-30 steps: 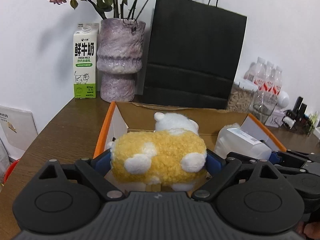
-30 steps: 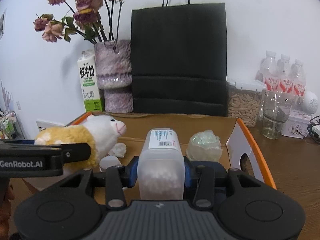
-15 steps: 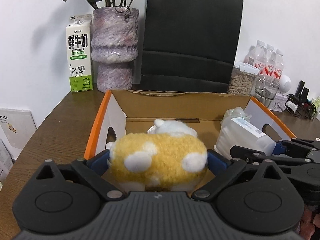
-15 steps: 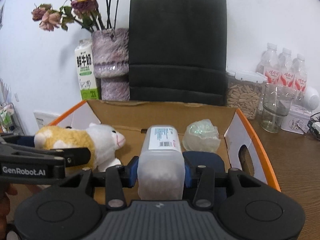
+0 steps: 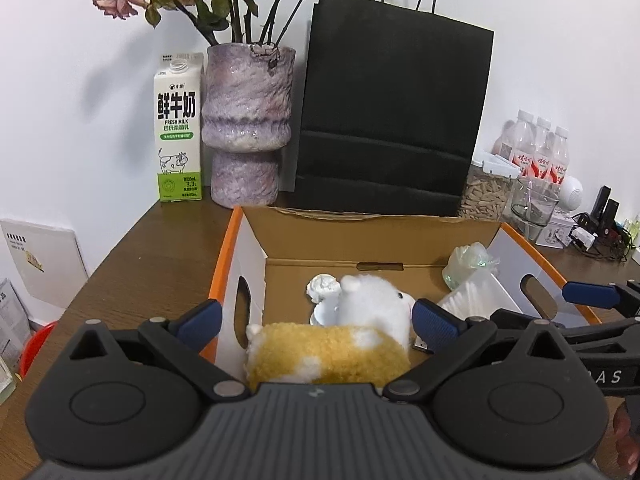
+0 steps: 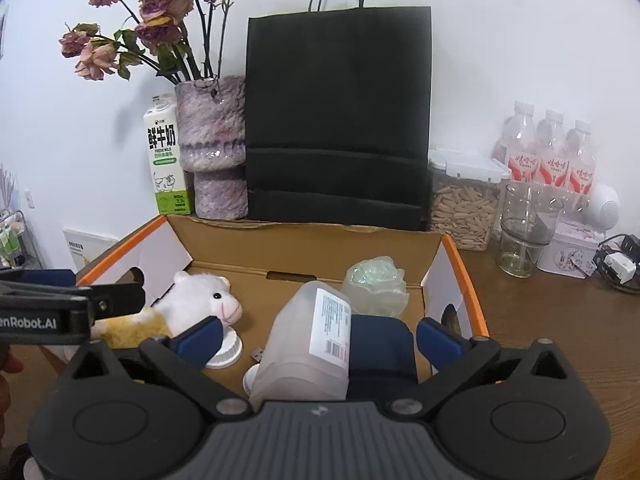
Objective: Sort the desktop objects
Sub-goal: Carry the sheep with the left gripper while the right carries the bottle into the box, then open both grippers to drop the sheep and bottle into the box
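An open cardboard box with orange edges sits on the wooden desk. The yellow-and-white plush sheep lies inside it at the left and shows in the right wrist view. My left gripper is open above the sheep, jaws wide apart. A translucent plastic container with a barcode label lies tilted in the box; it also shows in the left wrist view. My right gripper is open around it without gripping.
A crumpled clear-green wrapper, white caps and a dark blue item lie in the box. Behind stand a black paper bag, purple vase, milk carton, seed jar, glass and bottles.
Both grippers opened. The plush sheep dropped from the left gripper into the box, and the plastic container left the right gripper and tilted down into the box. Both grippers lifted slightly.
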{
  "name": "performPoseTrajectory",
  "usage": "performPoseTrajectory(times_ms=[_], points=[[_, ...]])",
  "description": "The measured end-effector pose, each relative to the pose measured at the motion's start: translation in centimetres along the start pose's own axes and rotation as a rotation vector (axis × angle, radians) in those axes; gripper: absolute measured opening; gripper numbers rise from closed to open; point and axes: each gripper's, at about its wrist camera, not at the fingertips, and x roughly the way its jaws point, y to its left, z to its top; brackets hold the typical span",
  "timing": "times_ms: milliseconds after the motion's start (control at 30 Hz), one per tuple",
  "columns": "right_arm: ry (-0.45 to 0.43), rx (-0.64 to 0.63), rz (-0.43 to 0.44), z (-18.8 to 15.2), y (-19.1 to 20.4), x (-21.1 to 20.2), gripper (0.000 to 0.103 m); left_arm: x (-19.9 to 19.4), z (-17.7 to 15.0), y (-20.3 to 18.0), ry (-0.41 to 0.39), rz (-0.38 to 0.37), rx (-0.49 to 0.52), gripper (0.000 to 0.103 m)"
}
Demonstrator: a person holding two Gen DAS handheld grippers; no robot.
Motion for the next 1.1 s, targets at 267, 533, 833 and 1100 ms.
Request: performPoseTrajectory(times_ms=[267,533,833,1100], points=[[-0.005,0.0,0.011,0.0,0.0,-0.8,0.103,-1.0,-0.1,-0.1,-0.023,0.01,0.016,0.103],[-0.029,-0.01,0.015,0.1,0.1,-2.7,0.103,-3.0,-0.5,-0.1,-0.049,0.033,0.029,0.103],[-0.059,-0.033,0.027,0.3,0.6,-5.5,0.103,-5.9,-1.0,0.1,-0.066,0.05,0.034,0.103],[-0.068,-0.064,0.036,-0.5,1.1,-8.7,0.103,-8.6,-2.2,-0.1,-0.069,0.069,0.036,0.103]])
